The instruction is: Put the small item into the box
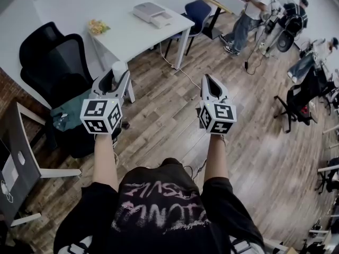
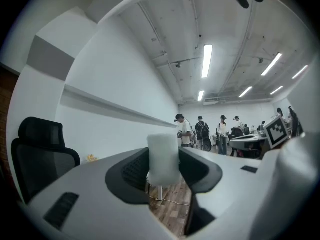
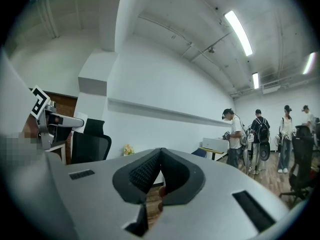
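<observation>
Visibly, the small item (image 2: pixel 163 159) is a pale, frosted-white upright cylinder.

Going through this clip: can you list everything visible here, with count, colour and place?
small item: one, white, between the left tool's jaws
box: one, white, on the table
table: one, white, ahead of the person
flowers: one bunch, yellow, table's left corner
office chair: one, black, left of the table
chair: one, blue, at the table's far side
people: several, far right background
floor: wood, brown
left tool: one, white, closed on the small item
right tool: one, white, jaws together, empty
</observation>
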Demonstrator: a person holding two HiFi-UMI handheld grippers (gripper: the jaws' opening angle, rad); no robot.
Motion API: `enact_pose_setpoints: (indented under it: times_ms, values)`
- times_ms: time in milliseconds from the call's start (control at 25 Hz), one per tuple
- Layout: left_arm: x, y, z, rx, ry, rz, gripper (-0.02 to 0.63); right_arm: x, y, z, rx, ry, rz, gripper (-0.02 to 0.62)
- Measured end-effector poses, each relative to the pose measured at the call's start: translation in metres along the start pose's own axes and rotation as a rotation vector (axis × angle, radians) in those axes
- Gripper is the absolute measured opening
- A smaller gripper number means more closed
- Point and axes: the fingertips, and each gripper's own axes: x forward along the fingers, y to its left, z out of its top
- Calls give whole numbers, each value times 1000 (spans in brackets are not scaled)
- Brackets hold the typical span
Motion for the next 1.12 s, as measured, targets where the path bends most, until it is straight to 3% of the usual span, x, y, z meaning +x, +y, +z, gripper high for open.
enact_pose_setpoints:
  times_ms: [280,440,680,800,1120]
  values:
    - [12,-5,5,-11,-15,-25,179,4,-10,-4,9,5,-17,9]
    - [27,-5,-4,22,22,-27,178,15,-17,-5,15,4,-15,9]
    - [57,1,-14,71,50,-7,178,46,-34,-10,21,6,-6,9]
    - [77,8,-18,66,50,0,178,66,-39,-12,-9,2,-1,9]
    - [139,24,-27,39,64,14,178,131,-71,-19,33,10,28,11]
